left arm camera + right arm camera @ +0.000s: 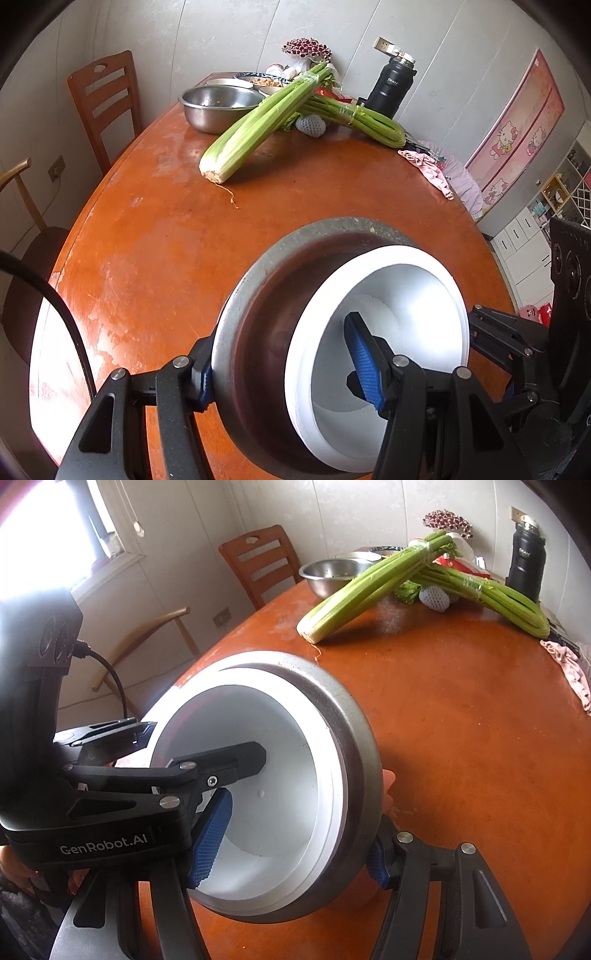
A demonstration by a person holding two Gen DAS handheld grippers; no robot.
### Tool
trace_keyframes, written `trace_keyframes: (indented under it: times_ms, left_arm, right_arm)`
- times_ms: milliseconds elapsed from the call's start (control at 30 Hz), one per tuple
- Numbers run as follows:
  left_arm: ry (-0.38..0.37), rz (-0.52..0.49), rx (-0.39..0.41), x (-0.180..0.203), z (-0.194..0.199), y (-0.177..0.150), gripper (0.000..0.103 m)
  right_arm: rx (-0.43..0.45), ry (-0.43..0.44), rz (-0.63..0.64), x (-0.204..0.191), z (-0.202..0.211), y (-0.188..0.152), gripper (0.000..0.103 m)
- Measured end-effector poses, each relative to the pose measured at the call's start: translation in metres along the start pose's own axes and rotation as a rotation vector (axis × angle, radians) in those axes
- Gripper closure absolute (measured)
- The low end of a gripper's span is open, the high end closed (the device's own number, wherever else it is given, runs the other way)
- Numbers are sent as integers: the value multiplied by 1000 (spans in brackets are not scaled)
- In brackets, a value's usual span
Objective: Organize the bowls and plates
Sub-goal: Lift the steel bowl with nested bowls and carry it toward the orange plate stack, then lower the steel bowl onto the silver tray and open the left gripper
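Observation:
A steel bowl (pixel 258 306) with a white bowl (pixel 406 295) nested inside it is held tilted above the orange table (pixel 166 240). My left gripper (pixel 284 373) is shut on the stack's rim, one blue pad outside the steel wall, one inside the white bowl. In the right wrist view my right gripper (pixel 291 838) is shut on the opposite rim of the steel bowl (pixel 354 746) and white bowl (pixel 273 768). The left gripper's finger (pixel 221 762) reaches into the white bowl there.
Two celery bunches (pixel 258 118) lie across the far table beside a second steel bowl (pixel 218 105), dishes of food (pixel 258 79), a black flask (pixel 391 86) and a pink cloth (pixel 428 168). Wooden chairs (pixel 103 99) stand at the left.

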State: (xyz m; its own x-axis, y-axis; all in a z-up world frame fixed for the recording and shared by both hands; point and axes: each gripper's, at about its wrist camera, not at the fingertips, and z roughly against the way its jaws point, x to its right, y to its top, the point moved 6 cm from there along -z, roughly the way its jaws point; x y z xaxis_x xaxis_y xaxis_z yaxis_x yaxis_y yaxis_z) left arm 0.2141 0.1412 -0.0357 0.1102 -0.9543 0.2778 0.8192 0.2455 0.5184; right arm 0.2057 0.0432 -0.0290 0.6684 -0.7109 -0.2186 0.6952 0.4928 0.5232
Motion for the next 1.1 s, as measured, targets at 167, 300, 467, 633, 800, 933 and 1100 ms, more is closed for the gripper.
trace_keyframes:
  times_ms: [167,300,467,633,800,933,1100]
  left_arm:
    - [21,-8,-2,0,-6,0,44]
    - [40,-2,-4,-1,-10,-1,44]
    - [71,-4,-3,-2,-14,-3,44]
    - [84,-15,5,-1,-15,-3,44]
    - [90,-14,14,-1,-15,-4,44]
    - [99,-19,15,-1,-14,-4,44]
    - [103,-16,20,-1,-13,-4,44]
  right_arm:
    - [-5,-11,3,3,-6,0,37]
    - [-9,-11,6,5,-10,0,37]
    - [-18,-5,3,6,-17,-1,37]
    - [-14,-13,9,7,-19,0,37]
    - [-11,-24,16,8,-20,-1,37]
    - [-8,-33,18,9,-20,0,37]
    - [-7,-37,16,10,-20,0,37]
